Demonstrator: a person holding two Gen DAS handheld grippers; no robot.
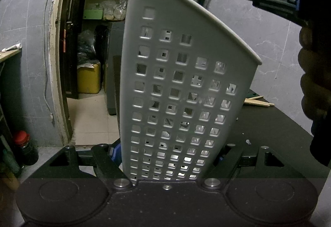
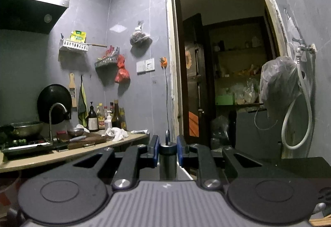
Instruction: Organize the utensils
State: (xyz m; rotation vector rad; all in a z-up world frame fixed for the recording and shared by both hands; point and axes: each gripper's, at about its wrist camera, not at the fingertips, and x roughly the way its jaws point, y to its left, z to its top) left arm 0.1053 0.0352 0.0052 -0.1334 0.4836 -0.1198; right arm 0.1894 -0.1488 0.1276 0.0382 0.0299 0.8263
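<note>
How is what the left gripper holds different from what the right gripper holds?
The left gripper squeezes a wide white basket full of square holes. The right gripper pinches a thin dark handle with a metal ring on top. Both stand upright, clamped between blue-padded fingers.

White square-holed utensil holder [image 1: 182, 82], blue-padded black hand-held gripper [image 2: 168, 151]
</note>
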